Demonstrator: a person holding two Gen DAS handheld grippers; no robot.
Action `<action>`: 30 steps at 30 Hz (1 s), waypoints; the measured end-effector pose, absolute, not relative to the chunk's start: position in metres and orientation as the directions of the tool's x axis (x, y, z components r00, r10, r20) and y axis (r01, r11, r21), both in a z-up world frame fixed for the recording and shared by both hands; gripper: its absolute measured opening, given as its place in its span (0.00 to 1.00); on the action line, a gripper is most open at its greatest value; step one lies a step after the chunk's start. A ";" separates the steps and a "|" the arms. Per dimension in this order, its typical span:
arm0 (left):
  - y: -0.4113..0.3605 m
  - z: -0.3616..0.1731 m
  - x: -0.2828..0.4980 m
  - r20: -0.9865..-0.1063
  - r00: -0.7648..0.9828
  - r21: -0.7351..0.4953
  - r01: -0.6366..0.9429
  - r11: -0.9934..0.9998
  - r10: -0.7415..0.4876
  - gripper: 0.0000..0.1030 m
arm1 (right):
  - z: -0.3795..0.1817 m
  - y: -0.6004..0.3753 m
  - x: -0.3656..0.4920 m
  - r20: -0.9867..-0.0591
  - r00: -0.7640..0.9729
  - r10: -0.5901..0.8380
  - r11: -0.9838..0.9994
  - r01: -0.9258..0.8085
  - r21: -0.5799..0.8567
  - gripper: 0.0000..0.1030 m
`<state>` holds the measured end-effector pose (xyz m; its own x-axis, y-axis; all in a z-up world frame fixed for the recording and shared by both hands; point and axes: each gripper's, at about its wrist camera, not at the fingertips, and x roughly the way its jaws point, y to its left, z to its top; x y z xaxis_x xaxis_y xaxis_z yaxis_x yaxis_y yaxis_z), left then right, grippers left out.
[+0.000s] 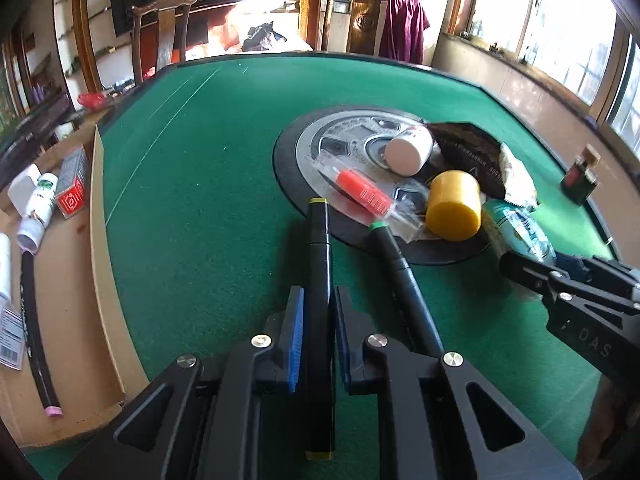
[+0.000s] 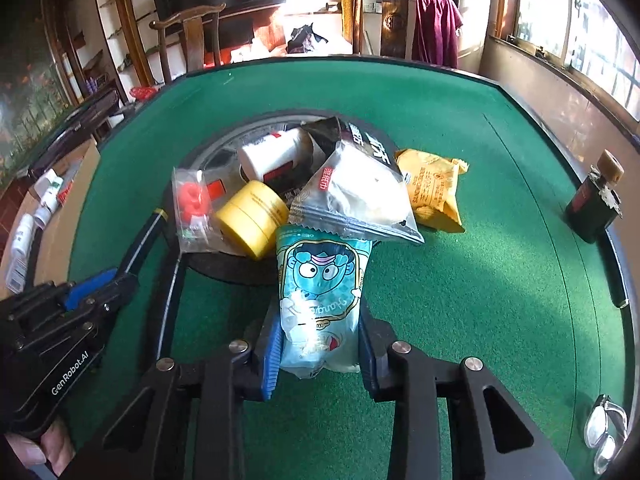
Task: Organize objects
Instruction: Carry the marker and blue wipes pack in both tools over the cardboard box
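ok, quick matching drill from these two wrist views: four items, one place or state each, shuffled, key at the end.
Items:
1. yellow-capped marker
2. teal cartoon snack pack
3. yellow jar
4. eyeglasses

Place or state:
A. lying on its side in the pile on the round centre disc
B. clamped between the left gripper's pads
C. alone on the green felt near the table's right edge
D. between the right gripper's pads, which press its sides

Pairs: 1-B, 2-D, 3-A, 4-C
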<state>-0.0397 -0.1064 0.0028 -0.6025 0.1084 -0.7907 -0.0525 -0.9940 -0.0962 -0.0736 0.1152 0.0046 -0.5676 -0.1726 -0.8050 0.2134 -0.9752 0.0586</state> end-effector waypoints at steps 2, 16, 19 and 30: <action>-0.108 0.008 -0.037 -0.776 -0.620 -0.114 -0.045 -0.992 0.117 0.14 | 0.010 0.117 -0.071 -0.795 -0.572 -0.202 -0.972 0.218 0.091 0.33; -0.113 0.016 -0.032 -0.744 -0.655 -0.152 -0.030 -0.988 0.135 0.14 | 0.032 0.111 -0.055 -0.729 -0.626 -0.277 -0.956 0.253 0.146 0.33; -0.113 0.017 -0.029 -0.742 -0.658 -0.151 -0.028 -0.988 0.132 0.14 | 0.033 0.112 -0.055 -0.723 -0.625 -0.293 -0.953 0.255 0.166 0.33; -0.120 0.023 -0.027 -0.729 -0.668 -0.177 -0.027 -0.984 0.149 0.14 | 0.040 0.105 -0.047 -0.690 -0.637 -0.344 -0.936 0.292 0.197 0.33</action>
<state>-0.0275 -0.1199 0.0229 -0.6680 0.1492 -0.7291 -0.0270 -0.9839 -0.1765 -0.0473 0.1054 0.0395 -0.6367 -0.3441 -0.6901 0.2919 -0.9359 0.1974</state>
